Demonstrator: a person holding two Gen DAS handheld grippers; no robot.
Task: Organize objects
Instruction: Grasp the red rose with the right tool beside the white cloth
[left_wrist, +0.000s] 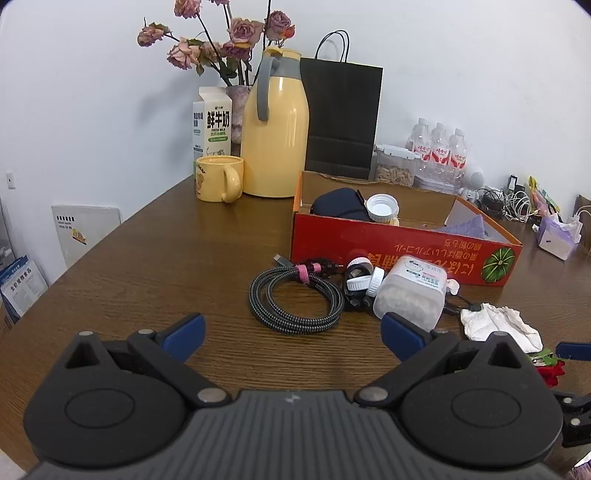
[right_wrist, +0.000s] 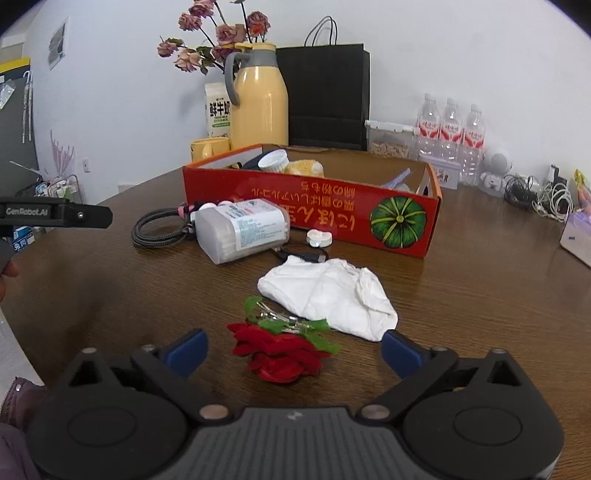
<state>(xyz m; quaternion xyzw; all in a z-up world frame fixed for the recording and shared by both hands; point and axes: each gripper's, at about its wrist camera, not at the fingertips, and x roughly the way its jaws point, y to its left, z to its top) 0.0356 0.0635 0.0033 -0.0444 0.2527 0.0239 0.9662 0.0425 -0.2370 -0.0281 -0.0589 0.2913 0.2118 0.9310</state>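
Observation:
A red fabric rose (right_wrist: 280, 350) with green leaves and a metal clip lies on the brown table between the blue fingers of my right gripper (right_wrist: 295, 347). That gripper is open and its pads stand apart from the rose. Just beyond lies a crumpled white tissue (right_wrist: 332, 295). My left gripper (left_wrist: 293, 332) is open over bare table with nothing between its fingers. Ahead of it lies a coiled braided cable (left_wrist: 295, 299), and beside that a clear swab container (left_wrist: 410, 291) on its side. Behind them stands the red cardboard box (left_wrist: 406, 254) holding several items.
A yellow jug (left_wrist: 275, 136), a yellow mug (left_wrist: 219, 177), a milk carton (left_wrist: 212, 122), a vase of dried roses and a black paper bag (left_wrist: 341, 118) stand along the back wall. Water bottles (right_wrist: 450, 129) and tangled chargers sit at the back right. A small white cap (right_wrist: 319, 237) lies before the box.

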